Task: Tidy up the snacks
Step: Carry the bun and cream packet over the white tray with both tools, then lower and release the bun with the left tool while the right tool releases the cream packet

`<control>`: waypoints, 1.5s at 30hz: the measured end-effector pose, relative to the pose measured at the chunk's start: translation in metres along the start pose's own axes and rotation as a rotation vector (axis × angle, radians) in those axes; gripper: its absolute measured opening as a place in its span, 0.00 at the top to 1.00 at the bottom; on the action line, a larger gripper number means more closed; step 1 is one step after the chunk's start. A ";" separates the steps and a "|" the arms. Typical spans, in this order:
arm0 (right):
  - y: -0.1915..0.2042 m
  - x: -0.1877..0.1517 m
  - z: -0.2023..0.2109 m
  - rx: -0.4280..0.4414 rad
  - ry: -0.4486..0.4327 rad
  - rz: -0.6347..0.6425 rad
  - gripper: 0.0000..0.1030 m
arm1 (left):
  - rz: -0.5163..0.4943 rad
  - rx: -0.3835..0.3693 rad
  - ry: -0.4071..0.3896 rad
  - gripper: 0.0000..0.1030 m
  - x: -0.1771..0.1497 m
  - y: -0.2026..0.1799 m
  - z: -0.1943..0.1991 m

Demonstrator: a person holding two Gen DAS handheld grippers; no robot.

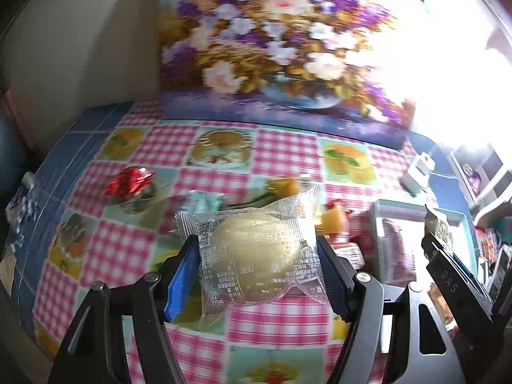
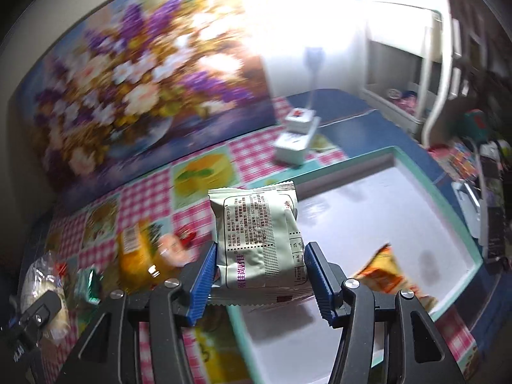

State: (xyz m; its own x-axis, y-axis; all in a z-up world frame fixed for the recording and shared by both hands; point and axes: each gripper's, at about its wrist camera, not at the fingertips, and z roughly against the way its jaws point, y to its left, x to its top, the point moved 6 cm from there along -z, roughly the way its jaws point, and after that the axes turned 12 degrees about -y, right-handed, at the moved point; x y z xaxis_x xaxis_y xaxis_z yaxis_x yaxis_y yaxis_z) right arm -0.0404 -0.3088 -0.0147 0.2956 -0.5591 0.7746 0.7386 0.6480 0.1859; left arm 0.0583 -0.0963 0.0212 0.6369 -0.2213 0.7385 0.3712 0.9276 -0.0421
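Note:
My left gripper (image 1: 257, 265) is shut on a clear packet with a round pale pastry (image 1: 259, 252), held above the checked tablecloth. My right gripper (image 2: 259, 275) is shut on a pale green snack packet (image 2: 259, 240), held over the near left corner of a teal-rimmed white tray (image 2: 425, 172). An orange snack packet (image 2: 388, 275) lies in the tray. In the left wrist view the right gripper (image 1: 448, 256) and the tray (image 1: 380, 224) show at the right. In the right wrist view the left gripper's finger (image 2: 38, 316) and its pastry packet (image 2: 41, 278) appear at the lower left.
Loose snacks lie on the cloth: a red wrapped sweet (image 1: 131, 180), a green packet (image 2: 91, 288), a yellow-orange packet (image 2: 137, 256), a small red-and-white one (image 2: 174, 246). A flower picture (image 1: 275, 48) leans at the back. A small white device (image 2: 296, 140) sits behind the tray; shelves stand right.

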 end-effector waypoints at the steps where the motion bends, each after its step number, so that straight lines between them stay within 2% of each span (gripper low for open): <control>1: -0.008 0.002 -0.001 -0.017 -0.005 -0.016 0.43 | -0.013 -0.011 -0.001 0.30 0.001 -0.009 0.000; 8: -0.065 0.011 -0.003 -0.139 -0.027 -0.129 0.43 | -0.066 -0.082 -0.010 0.30 0.005 -0.063 0.005; 14: -0.103 0.015 -0.002 -0.243 -0.055 -0.185 0.43 | -0.127 -0.171 0.012 0.30 -0.004 -0.109 0.002; 18: -0.130 0.013 -0.001 -0.303 -0.060 -0.233 0.43 | -0.164 -0.232 0.052 0.30 -0.018 -0.137 -0.002; 24: -0.157 0.005 -0.004 -0.360 -0.040 -0.287 0.43 | -0.216 -0.254 0.108 0.30 -0.042 -0.162 -0.012; 33: -0.171 -0.004 -0.007 -0.395 -0.024 -0.330 0.43 | -0.267 -0.307 0.216 0.30 -0.079 -0.193 -0.027; 45: -0.174 -0.011 -0.011 -0.395 0.001 -0.343 0.43 | -0.248 -0.321 0.251 0.28 -0.087 -0.193 -0.032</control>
State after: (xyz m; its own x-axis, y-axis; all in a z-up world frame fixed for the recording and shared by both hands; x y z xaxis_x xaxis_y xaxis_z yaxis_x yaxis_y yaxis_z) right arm -0.1654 -0.4212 -0.0623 -0.0029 -0.7058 0.7084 0.9652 0.1833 0.1865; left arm -0.0468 -0.2660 -0.0562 0.6315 -0.5265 0.5692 0.6974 0.7066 -0.1201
